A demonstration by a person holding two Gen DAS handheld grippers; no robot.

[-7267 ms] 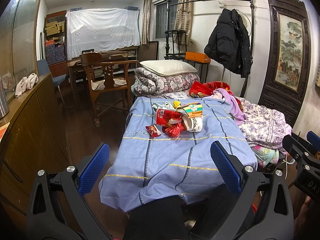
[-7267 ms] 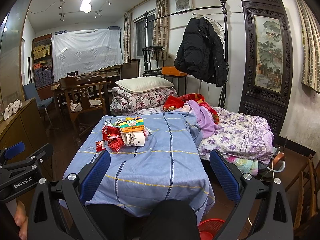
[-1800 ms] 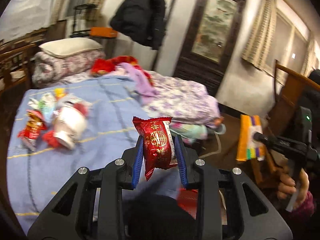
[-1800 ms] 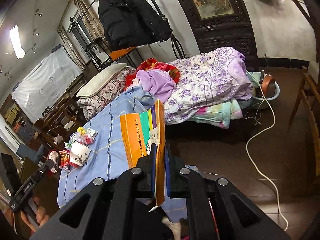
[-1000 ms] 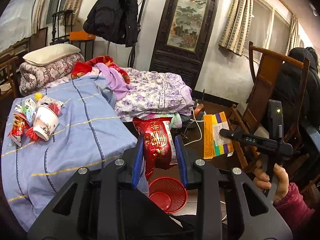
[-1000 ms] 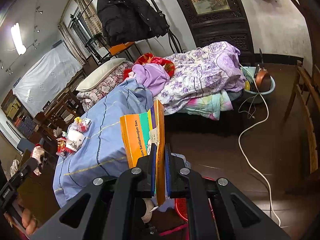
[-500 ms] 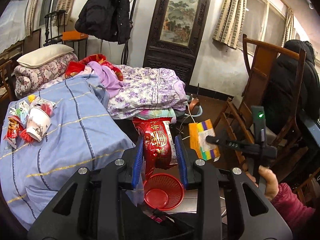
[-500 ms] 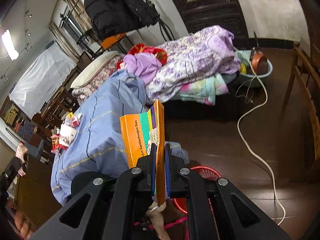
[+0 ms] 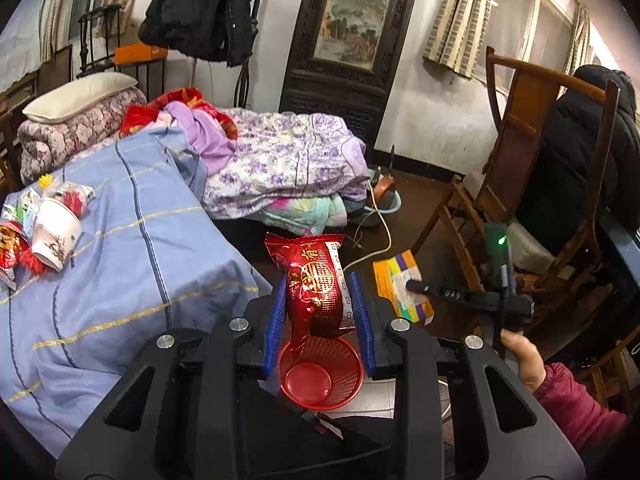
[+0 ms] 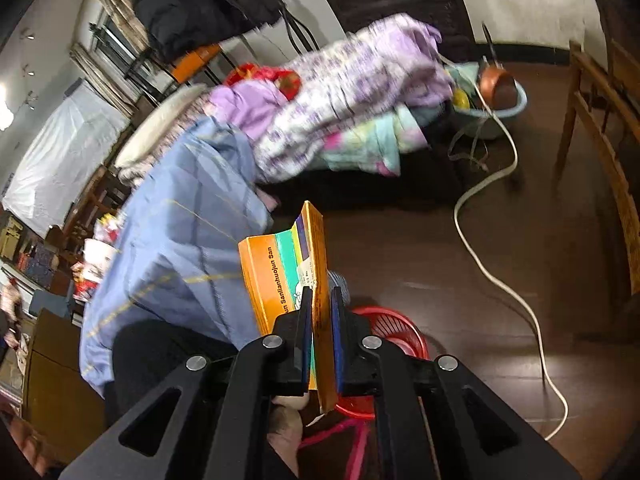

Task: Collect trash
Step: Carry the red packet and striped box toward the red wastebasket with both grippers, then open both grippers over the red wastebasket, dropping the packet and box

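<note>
My left gripper [image 9: 320, 300] is shut on a red snack packet [image 9: 316, 284] that hangs just above a red mesh basket [image 9: 320, 372] on the floor. My right gripper [image 10: 319, 308] is shut on a flat orange carton [image 10: 280, 276] with green and purple stripes, held upright over the same red basket [image 10: 394, 330]. In the left wrist view the right gripper [image 9: 412, 286] shows at the right with the carton [image 9: 394, 280], a hand [image 9: 520, 356] on its handle. More trash, a paper cup [image 9: 54, 236] among wrappers [image 9: 10, 240], lies on the blue cloth [image 9: 132, 248].
Piled bedding [image 9: 280, 160] lies behind the blue cloth. A white cable [image 10: 508, 280] snakes over the dark floor. A blue basin [image 10: 504, 108] with a copper pot sits further back. A wooden chair [image 9: 532, 184] with a dark coat stands at the right.
Both grippers have sunk toward the red basket, the right one more. The basket now sits just under the packet and the carton. Neither grip has changed.
</note>
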